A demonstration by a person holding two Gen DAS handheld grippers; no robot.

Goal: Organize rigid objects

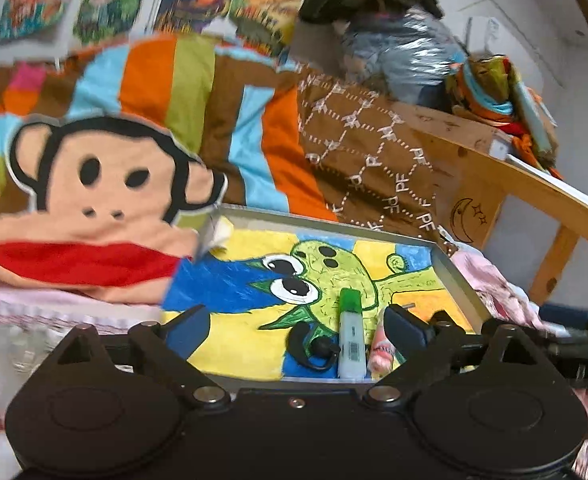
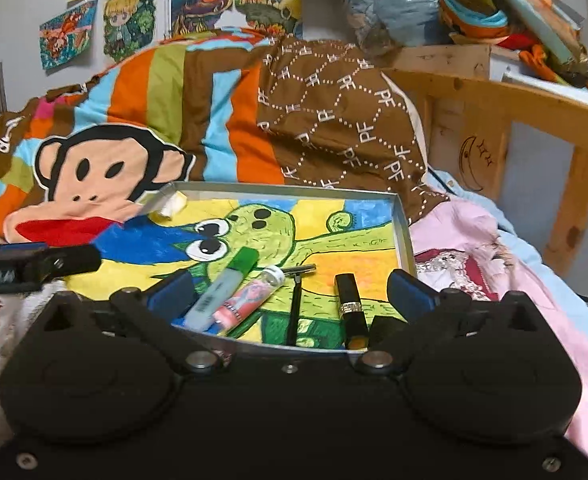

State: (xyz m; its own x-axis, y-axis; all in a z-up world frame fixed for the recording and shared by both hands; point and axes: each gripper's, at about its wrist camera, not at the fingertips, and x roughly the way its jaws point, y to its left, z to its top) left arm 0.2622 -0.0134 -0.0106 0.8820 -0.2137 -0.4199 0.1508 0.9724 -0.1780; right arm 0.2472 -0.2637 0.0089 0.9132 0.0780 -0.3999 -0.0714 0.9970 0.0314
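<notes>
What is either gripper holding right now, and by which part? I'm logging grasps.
Nothing. The left gripper and right gripper are both open above the tray; no fingers close on anything.

My bed (image 2: 493, 248), under a pink sheet, carries 1 shallow metal tray (image 2: 403, 224) with a painted bottom, resting beside the monkey-print quilt (image 2: 106, 184). In the tray lie 4 things: a green-capped marker (image 2: 222, 288), a pink tube (image 2: 250, 296), a razor (image 2: 295, 304), and a black lipstick (image 2: 351, 308).
</notes>
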